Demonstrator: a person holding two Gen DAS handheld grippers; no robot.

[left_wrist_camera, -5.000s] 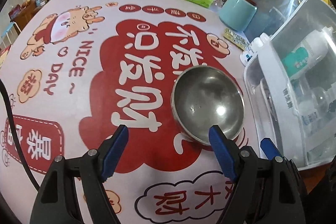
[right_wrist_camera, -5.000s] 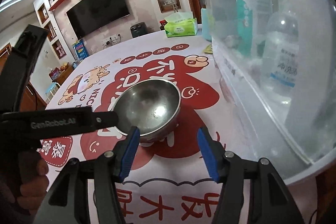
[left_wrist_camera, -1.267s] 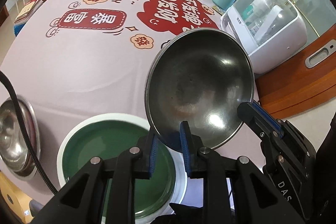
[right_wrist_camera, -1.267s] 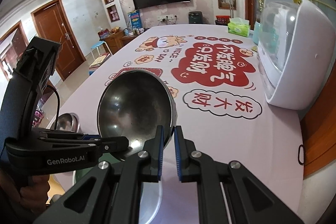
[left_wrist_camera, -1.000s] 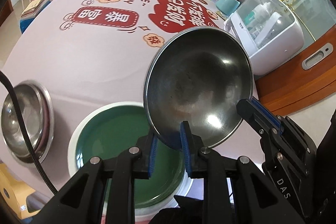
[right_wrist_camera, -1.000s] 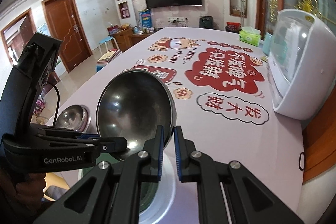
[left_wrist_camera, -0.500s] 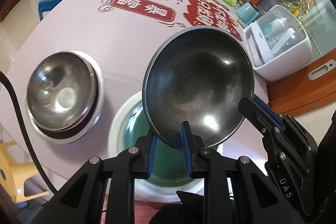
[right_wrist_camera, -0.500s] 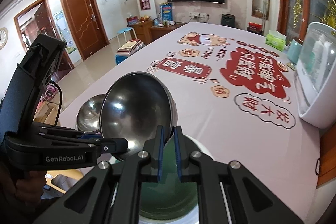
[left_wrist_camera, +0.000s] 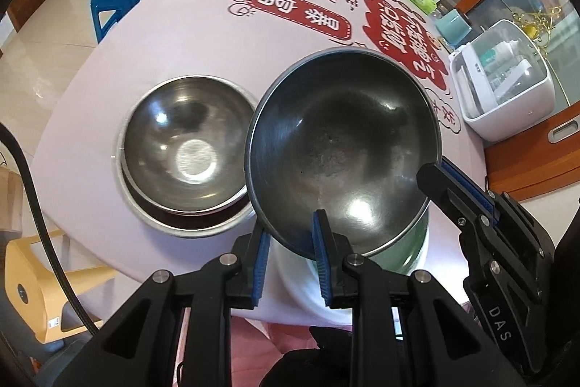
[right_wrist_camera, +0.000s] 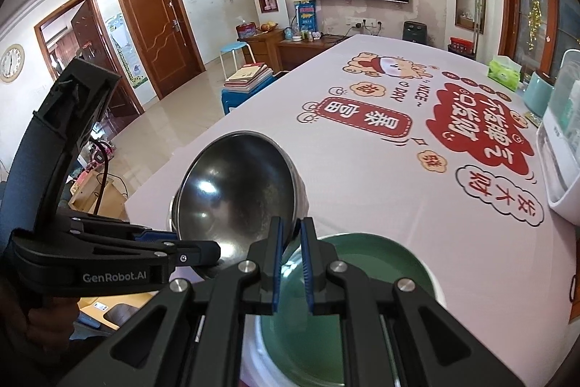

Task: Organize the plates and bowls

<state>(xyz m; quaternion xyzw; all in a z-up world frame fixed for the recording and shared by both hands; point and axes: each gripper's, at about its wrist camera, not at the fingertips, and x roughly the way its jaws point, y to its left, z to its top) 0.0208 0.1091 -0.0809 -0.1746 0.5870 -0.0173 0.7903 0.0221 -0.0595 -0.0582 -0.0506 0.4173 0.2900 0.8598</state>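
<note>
Tablecloth (right_wrist_camera: 362, 191) reads "NICE DAY"; left tool (right_wrist_camera: 181, 251) "GenRobot.AI".

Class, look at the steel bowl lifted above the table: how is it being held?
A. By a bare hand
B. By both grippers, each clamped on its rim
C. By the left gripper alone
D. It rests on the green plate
B: the left gripper and the right gripper each pinch the rim of the steel bowl.

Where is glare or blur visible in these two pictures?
Left wrist view: bright glare spots on the held steel bowl and on the stacked steel bowl; the green plate looks smeared. Right wrist view: sharp, with one highlight inside that bowl.
</note>
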